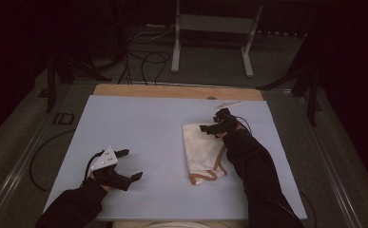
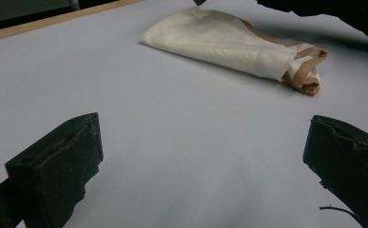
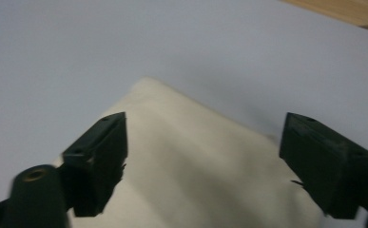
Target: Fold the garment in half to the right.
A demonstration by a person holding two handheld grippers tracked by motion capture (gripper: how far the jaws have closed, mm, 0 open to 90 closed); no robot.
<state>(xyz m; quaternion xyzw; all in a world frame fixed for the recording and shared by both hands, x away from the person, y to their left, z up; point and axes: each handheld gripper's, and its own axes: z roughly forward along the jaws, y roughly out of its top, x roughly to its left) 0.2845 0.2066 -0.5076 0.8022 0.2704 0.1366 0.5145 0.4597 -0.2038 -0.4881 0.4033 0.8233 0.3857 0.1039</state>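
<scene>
Pale blue worktop (image 1: 143, 128), with a strip of bare wood (image 1: 172, 91) along its far edge. Cream cloth bag (image 1: 200, 149), folded flat, right of centre on the blue surface, long axis running away from the person. Tan handle straps (image 1: 209, 175) at its near end, bunched and looped on the worktop.

Left gripper (image 1: 127, 165) at the near-left part of the worktop, well apart from the bag, held in a dark-gloved hand (image 1: 106, 176) with a grey three-cornered plate (image 1: 104, 158) on top. Jaws wide apart, empty, pointing toward the centre of the worktop. From the left gripper view, two black pads spread at the lower corners, bare blue surface between them, cloth bag (image 2: 229, 45) beyond, straps (image 2: 307, 71) at its right end, and a dark sleeve (image 2: 343, 16) at the top right corner.

Right gripper (image 1: 216, 121) at the far end of the bag, over its far edge, on a black-sleeved forearm (image 1: 253, 166) reaching across the bag's right side. Jaws parted, gripping nothing. In the right gripper view, both black pads apart above the cream cloth (image 3: 196, 175), a rounded corner of the bag just ahead of them against the blue surface; contact between pads and cloth impossible to judge.

Beyond the worktop, dark floor with loose cables (image 1: 146, 61) and a grey metal stand (image 1: 212, 35).
</scene>
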